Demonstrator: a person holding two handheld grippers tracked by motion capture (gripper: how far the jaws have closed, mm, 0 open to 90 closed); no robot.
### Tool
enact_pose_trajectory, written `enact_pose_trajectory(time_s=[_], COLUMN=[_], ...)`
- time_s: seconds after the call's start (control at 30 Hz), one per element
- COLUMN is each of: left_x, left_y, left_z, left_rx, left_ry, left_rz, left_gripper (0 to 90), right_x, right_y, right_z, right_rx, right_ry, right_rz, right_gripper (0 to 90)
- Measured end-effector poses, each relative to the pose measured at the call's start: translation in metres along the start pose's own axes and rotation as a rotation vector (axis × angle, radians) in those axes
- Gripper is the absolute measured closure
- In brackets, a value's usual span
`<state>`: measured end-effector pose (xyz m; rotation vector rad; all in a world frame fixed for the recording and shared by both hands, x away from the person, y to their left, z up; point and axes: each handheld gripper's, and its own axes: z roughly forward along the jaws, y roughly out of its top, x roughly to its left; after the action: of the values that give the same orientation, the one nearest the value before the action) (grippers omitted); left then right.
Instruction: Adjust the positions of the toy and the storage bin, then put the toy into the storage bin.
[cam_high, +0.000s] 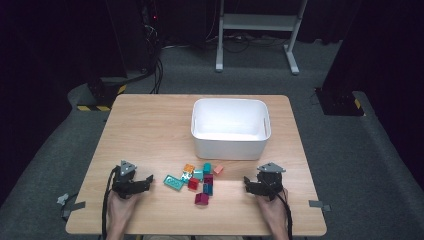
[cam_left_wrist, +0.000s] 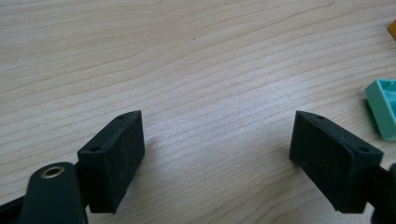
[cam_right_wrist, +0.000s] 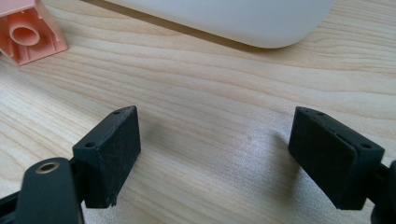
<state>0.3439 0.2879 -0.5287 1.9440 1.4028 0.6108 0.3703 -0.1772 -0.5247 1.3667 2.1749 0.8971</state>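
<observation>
Resting low over the near part of the table, the left gripper has its jaws spread wide, and nothing is between them; in the left gripper view there is bare wood between the pads. The right gripper is the same: jaws wide apart, holding nothing, touching no block.

Between the two grippers lies a small pile of blocks. Nearest to the person is a dark red block. The mint block is flat and long, and its long axis runs from upper left to lower right in the high view; it is the closest one to the left gripper. The pink block lies on its side near the right gripper, with its hollow underside turned toward that gripper's camera.

Behind the pile stands the white bin, just beyond the blocks.
</observation>
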Motion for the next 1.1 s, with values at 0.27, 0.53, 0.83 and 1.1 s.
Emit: enact_pose_trajectory(time_s=[0.27,0.53,0.83,1.1], left_x=[-0.0003,-0.0001,-0.0001,-0.0002], left_y=[-0.0005,-0.0008,-0.0007,-0.0009], left_z=[-0.0004,-0.0008,-0.0008,-0.0008], left_rx=[0.004,0.005,0.003,0.001], left_ry=[-0.005,-0.001,-0.001,0.0], left_rz=[0.005,0.001,0.0,-0.003], left_gripper=[14.9,15.6,15.7,15.7], right_x=[-0.0001,-0.0001,-0.0004,-0.0006], right_y=[0.0,0.0,0.0002,-0.0001], right_z=[0.0,0.0,0.0001,-0.0001], right_rx=[0.0,0.0,0.001,0.001], right_ry=[0.0,0.0,0.005,0.005], right_rz=[-0.001,0.0,-0.002,-0.005], right_gripper=[16.6,16.6,16.5,16.4])
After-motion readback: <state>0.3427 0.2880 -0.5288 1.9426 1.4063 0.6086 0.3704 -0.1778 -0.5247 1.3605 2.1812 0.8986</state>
